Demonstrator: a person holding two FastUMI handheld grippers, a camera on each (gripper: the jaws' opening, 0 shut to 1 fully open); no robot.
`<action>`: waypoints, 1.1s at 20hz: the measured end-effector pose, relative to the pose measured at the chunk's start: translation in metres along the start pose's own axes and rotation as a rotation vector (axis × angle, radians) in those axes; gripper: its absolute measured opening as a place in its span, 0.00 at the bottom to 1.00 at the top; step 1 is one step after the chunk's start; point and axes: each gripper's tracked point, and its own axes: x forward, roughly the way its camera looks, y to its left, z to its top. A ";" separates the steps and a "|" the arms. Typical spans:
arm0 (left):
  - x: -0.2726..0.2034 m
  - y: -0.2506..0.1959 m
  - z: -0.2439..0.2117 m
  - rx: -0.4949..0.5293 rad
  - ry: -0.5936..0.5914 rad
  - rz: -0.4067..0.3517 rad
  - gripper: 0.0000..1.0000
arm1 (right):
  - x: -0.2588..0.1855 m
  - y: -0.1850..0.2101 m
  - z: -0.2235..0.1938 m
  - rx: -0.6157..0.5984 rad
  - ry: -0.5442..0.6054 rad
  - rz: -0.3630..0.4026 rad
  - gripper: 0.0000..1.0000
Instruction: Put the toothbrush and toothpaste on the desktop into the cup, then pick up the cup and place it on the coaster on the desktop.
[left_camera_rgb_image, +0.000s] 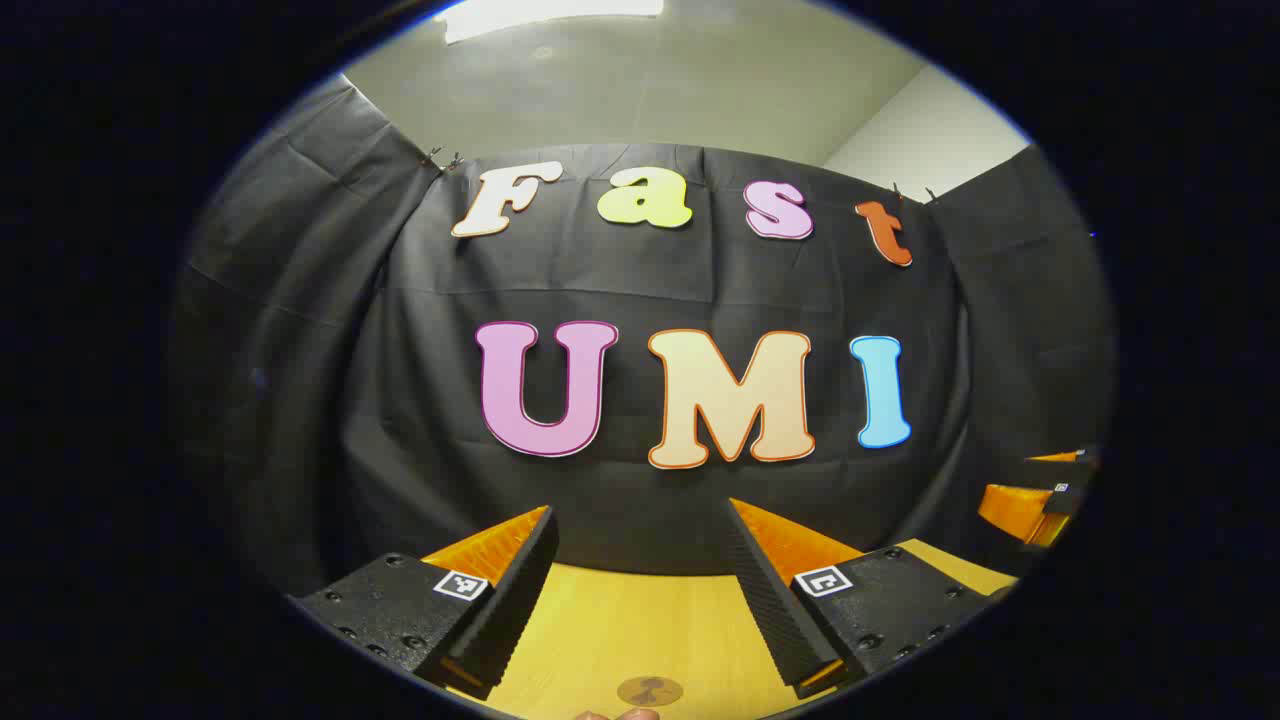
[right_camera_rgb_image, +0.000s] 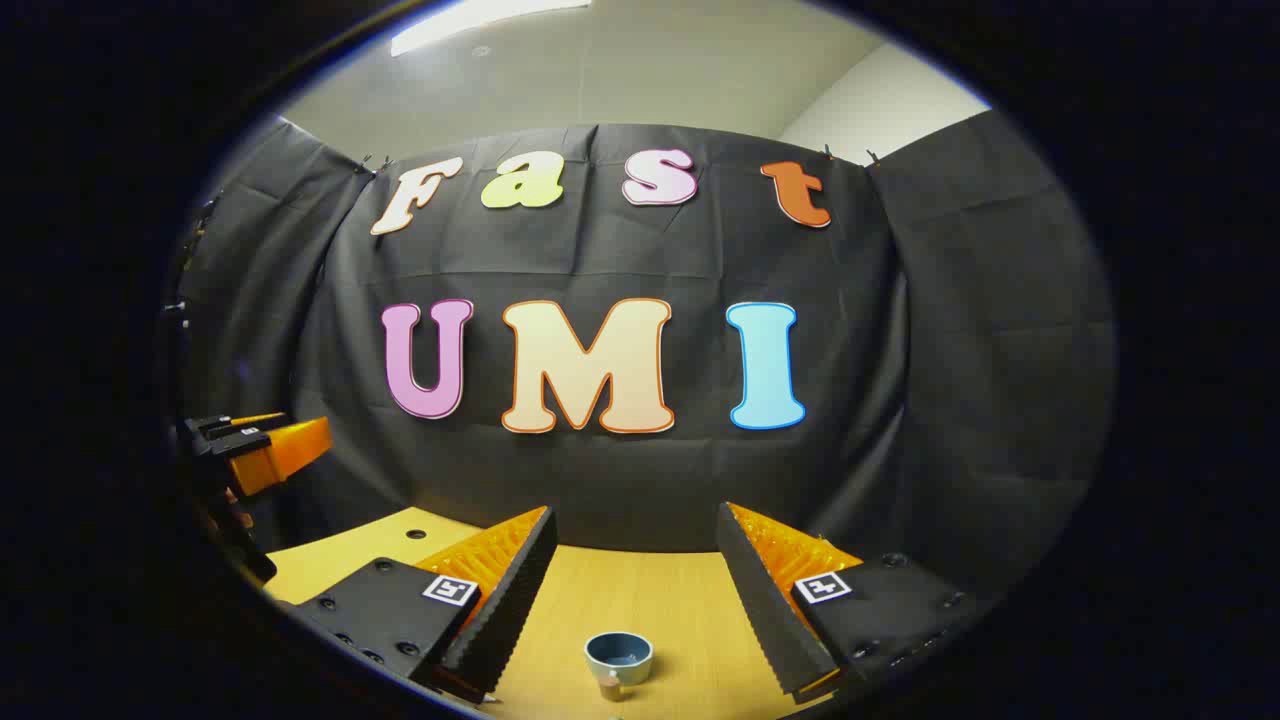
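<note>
Left gripper (left_camera_rgb_image: 640, 590) open, jaws wide apart, nothing between them, held level above the desktop (left_camera_rgb_image: 620, 630) and facing the booth's back wall. Round brown coaster (left_camera_rgb_image: 649, 690) lies flat on the wood just below its fingers. Right gripper (right_camera_rgb_image: 635, 590) also open and empty, level, same heading. Cup (right_camera_rgb_image: 618, 656) stands upright on the desktop between and just ahead of its fingers, nothing blocking it. Toothbrush, toothpaste: cannot tell where.
</note>
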 end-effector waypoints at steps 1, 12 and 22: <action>-0.001 0.002 -0.003 0.001 0.005 0.001 0.95 | 0.000 -0.001 -0.002 0.003 0.007 -0.004 0.99; -0.017 0.004 -0.011 0.035 0.015 -0.035 0.95 | -0.015 -0.003 -0.031 0.014 0.069 -0.033 0.99; -0.032 0.009 -0.021 0.033 0.032 -0.058 0.96 | -0.028 -0.004 -0.096 0.013 0.268 -0.004 0.99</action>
